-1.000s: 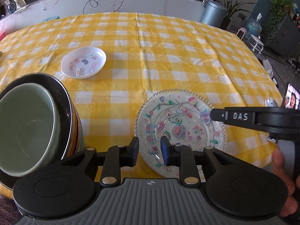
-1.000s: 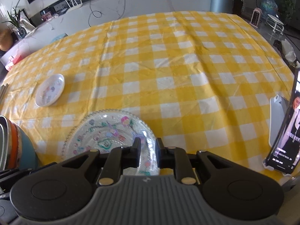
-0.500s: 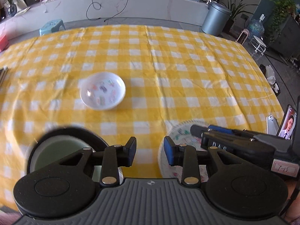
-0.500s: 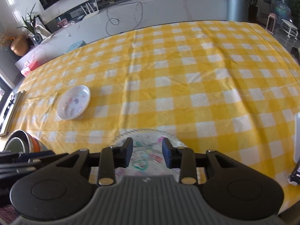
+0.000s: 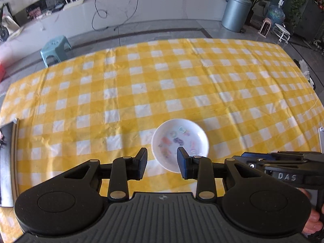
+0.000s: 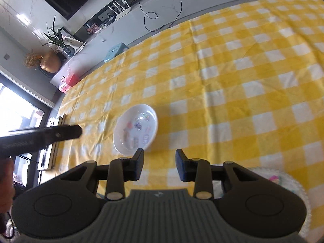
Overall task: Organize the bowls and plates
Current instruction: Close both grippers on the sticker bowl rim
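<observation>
**A:** What is closest to the cameras?

**B:** Two pairs of black tongs, one per hand, both held above a tabletop (image 5: 182, 77) covered in a yellow and white checked cloth. The left tongs (image 5: 162, 163) stand wide apart and hold nothing. The right tongs (image 6: 159, 165) are equally wide and also hold nothing.

**A:** Where are the dishes?

**B:** A small white plate (image 5: 180, 144) with little coloured pictures lies flat on the cloth. In the left view it sits just beyond the left tongs, a touch to the right of their gap. In the right view the same plate lies beyond and left of the right tongs. A clear glass plate (image 6: 283, 184) with a scalloped rim shows at the lower right of the right view, partly hidden behind the tongs' body.

**A:** Can each tool see the other?

**B:** Yes, each enters the other's view from the side.

**A:** And farther off?

**B:** Past the tabletop's far edge stand a pale blue stool (image 5: 54, 47), a long white counter with a black cable (image 5: 113, 14), and a grey bin (image 5: 236, 12).
</observation>
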Demonstrator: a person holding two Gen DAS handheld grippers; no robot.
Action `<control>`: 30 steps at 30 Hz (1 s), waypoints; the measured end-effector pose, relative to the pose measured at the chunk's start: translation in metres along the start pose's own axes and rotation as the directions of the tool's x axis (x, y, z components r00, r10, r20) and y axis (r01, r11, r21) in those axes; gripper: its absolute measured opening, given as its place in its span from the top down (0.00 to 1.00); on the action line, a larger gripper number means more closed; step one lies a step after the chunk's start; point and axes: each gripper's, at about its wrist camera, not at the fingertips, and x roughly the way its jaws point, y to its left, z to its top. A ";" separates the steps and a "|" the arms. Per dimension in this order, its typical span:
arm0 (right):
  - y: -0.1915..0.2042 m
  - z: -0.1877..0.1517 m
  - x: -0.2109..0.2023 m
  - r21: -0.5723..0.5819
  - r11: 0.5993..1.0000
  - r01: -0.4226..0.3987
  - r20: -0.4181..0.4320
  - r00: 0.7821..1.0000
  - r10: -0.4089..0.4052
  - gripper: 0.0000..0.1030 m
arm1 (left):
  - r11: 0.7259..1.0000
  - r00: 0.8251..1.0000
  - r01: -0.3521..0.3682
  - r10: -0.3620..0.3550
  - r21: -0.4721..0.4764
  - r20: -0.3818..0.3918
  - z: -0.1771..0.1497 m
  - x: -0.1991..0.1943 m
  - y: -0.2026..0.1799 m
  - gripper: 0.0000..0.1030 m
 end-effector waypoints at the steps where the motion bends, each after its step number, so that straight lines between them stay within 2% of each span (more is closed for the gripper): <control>1: 0.002 0.003 0.006 0.002 1.000 0.008 -0.007 1.000 -0.008 0.67 | 1.000 1.000 0.008 -0.008 -0.006 -0.016 0.001 0.007 0.008 0.63; 5: 0.000 0.016 0.034 0.058 0.998 0.020 -0.063 0.998 -0.016 0.67 | 0.999 0.998 0.036 -0.037 -0.022 -0.046 0.003 0.034 0.025 0.63; 10: 0.003 0.026 0.054 0.079 0.996 0.026 -0.075 0.997 -0.020 0.68 | 0.996 0.995 0.072 -0.076 -0.060 -0.066 0.005 0.058 0.036 0.63; 17: 0.004 0.033 0.068 0.092 0.995 0.030 -0.087 0.996 -0.022 0.80 | 0.995 0.995 0.073 -0.078 -0.069 -0.066 0.004 0.071 0.042 0.64; 23: 0.007 0.031 0.071 0.076 0.996 0.044 -0.084 0.996 -0.038 0.94 | 0.993 0.994 0.082 -0.087 -0.085 -0.062 0.002 0.073 0.045 0.79; 25: 0.008 0.030 0.072 0.068 0.996 0.050 -0.083 0.996 -0.044 0.97 | 0.991 0.993 0.099 -0.105 -0.096 -0.062 0.003 0.073 0.045 0.90; 27: 0.009 0.029 0.071 0.065 0.997 0.049 -0.080 0.996 -0.044 0.98 | 0.991 0.993 0.099 -0.105 -0.095 -0.061 0.003 0.072 0.044 0.96; 30: 0.010 0.029 0.069 0.059 0.997 0.046 -0.075 0.996 -0.041 0.98 | 0.993 0.994 0.086 -0.091 -0.078 -0.055 0.004 0.067 0.041 0.96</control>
